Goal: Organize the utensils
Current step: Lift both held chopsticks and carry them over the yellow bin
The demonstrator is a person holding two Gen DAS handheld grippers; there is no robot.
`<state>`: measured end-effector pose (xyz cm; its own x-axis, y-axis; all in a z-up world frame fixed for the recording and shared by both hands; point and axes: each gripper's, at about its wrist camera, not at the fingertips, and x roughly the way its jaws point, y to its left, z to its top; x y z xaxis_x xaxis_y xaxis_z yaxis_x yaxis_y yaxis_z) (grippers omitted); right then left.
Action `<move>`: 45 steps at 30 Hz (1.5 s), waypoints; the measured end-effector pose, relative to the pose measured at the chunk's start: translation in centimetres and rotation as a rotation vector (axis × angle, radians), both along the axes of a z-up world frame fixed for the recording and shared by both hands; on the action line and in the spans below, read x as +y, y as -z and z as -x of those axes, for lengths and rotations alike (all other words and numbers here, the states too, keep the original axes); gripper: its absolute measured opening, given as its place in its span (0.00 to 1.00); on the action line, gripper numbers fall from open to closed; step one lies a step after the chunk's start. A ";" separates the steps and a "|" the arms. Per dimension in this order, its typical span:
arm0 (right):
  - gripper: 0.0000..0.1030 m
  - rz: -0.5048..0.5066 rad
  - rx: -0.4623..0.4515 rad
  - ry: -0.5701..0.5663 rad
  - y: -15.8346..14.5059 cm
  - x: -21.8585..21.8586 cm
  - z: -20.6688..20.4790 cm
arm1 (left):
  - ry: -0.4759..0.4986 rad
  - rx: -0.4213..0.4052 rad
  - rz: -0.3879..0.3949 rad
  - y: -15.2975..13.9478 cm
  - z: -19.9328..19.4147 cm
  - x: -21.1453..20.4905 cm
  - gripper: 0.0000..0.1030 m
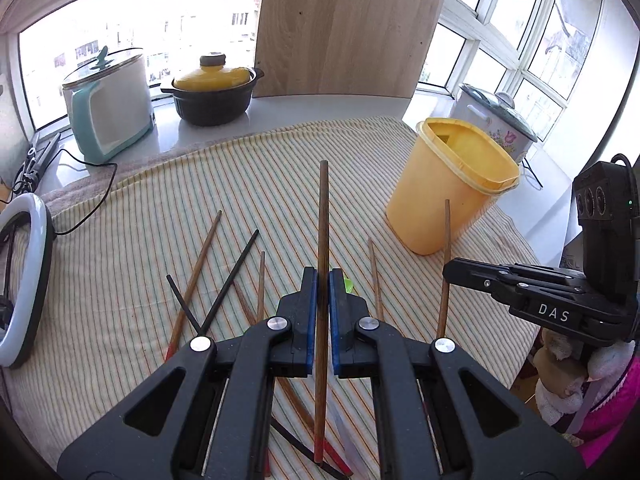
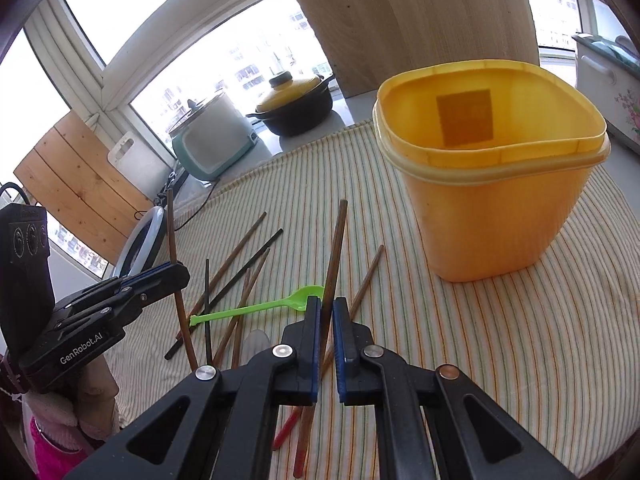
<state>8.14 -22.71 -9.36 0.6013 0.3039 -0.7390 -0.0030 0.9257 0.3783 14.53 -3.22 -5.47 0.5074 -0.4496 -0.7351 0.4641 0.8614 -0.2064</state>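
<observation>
- Wooden and brown, the chopstick (image 1: pixel 322 280) in your left gripper (image 1: pixel 323 280) runs straight up the middle of the left wrist view; the blue-padded fingers (image 1: pixel 311 312) are drawn narrow and pinch it along its length, its red end (image 1: pixel 318 446) hanging back under the gripper body.
- Your right gripper (image 1: pixel 454 270) shows at the right edge of the same view, holding a second brown chopstick (image 1: pixel 445 268) nearly upright.
- More loose chopsticks (image 1: pixel 200 272), brown and black, lie crossed on the striped cloth (image 1: pixel 160 200) near its front edge, to the left of your fingers.
- The yellow tub (image 1: pixel 448 188) stands upright and open toward the cloth's back right corner, well apart from both grippers.
- In the right wrist view your right gripper (image 2: pixel 327 320) is also closed narrow on its brown chopstick (image 2: pixel 335 252), which leans toward the yellow tub (image 2: pixel 492 208).
- Your left gripper (image 2: pixel 176 272) sits at the left edge of that view, clamped on its own chopstick (image 2: pixel 176 272), which stands steeply.
- A green plastic spoon (image 2: pixel 260 306) lies flat on the striped cloth (image 2: pixel 500 340) across the loose chopsticks (image 2: pixel 236 276), its bowl just beside your right fingers (image 2: pixel 313 320).
- Behind the cloth, a black pot with a yellow lid (image 2: pixel 298 102) and a teal cooker (image 2: pixel 212 140) stand by the window.
</observation>
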 end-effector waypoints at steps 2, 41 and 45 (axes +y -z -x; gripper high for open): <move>0.03 0.002 -0.028 -0.009 -0.8 0.0 0.1 | -0.011 -0.023 0.010 -0.8 0.4 0.2 0.03; 0.03 0.070 -0.414 -0.065 -13.6 -2.6 0.2 | -0.064 -0.274 0.170 -11.1 1.8 -1.8 0.03; 0.03 0.080 -0.454 -0.053 -15.3 -3.1 0.4 | -0.055 -0.294 0.175 -12.0 1.8 -2.2 0.03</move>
